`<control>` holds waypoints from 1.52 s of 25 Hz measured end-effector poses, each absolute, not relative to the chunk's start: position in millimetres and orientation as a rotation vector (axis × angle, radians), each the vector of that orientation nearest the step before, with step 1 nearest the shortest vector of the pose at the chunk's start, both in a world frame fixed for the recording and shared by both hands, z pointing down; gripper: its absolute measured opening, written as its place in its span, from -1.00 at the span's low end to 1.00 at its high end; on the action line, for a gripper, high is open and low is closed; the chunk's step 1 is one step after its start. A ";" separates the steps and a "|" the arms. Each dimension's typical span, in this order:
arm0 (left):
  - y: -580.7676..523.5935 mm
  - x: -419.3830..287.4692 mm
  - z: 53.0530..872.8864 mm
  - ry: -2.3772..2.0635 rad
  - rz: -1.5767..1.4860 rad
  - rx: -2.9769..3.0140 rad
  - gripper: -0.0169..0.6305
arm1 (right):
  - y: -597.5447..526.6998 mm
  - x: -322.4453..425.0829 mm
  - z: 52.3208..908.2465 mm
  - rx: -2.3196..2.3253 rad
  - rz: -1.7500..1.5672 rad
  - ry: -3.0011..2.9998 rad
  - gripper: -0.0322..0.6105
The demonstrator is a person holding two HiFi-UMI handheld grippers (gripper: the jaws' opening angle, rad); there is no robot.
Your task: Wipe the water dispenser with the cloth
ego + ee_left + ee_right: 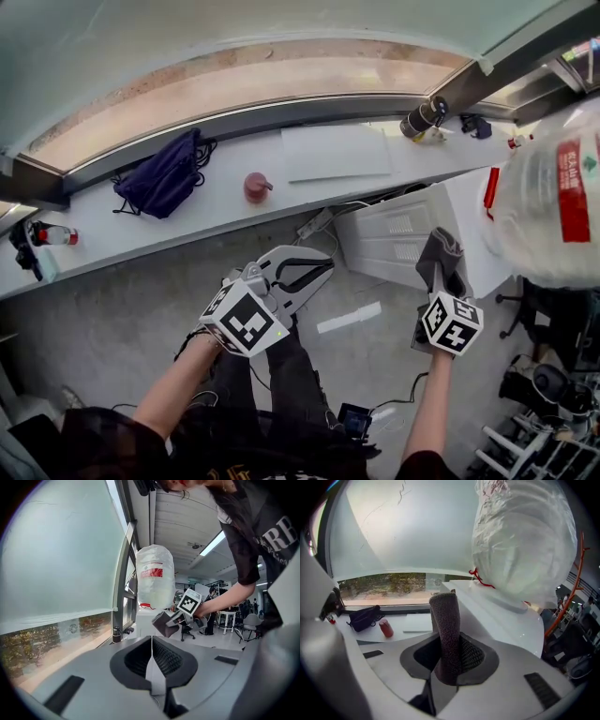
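1. A navy bag [161,178] lies slumped on the white worktop [187,230] along the window.
2. A small red bottle [256,187] stands just right of the bag, not touching it.
3. A white sheet [336,152] lies flat further right.
4. A dark cylindrical flask [424,117] sits beyond the sheet.
5. A white power strip [315,224] lies on the grey floor [141,309] below.

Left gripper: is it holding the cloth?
No, the left gripper is shut on nothing; the cloth sits clamped in the right gripper.

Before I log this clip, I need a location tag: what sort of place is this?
Probably an office or lab workspace: a water dispenser with its bottle stands beside a long window ledge, and office chairs stand farther off.
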State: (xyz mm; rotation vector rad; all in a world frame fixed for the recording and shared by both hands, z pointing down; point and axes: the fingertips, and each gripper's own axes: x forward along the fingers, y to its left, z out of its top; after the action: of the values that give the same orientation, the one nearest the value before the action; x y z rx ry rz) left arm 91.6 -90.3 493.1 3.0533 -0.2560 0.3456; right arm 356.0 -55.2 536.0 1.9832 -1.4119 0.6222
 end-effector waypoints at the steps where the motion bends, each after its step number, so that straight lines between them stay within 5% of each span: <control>1: -90.4 92.7 493.5 -0.256 0.343 3.051 -0.89 | -55.3 359.2 531.8 1.999 0.601 -1.396 -0.58; 10: -86.2 96.1 506.7 -0.259 0.374 3.026 -0.89 | -58.1 375.3 575.5 1.990 0.552 -1.296 -0.58; 38: -116.2 122.1 658.1 -0.315 0.424 2.967 -0.89 | -64.5 378.8 959.6 1.725 0.857 -0.960 -0.58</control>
State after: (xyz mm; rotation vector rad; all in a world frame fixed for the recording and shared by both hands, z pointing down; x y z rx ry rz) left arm 122.1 -116.2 658.1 2.9666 -0.3146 0.4239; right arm 378.8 -64.5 959.6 1.7246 -0.9598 0.8573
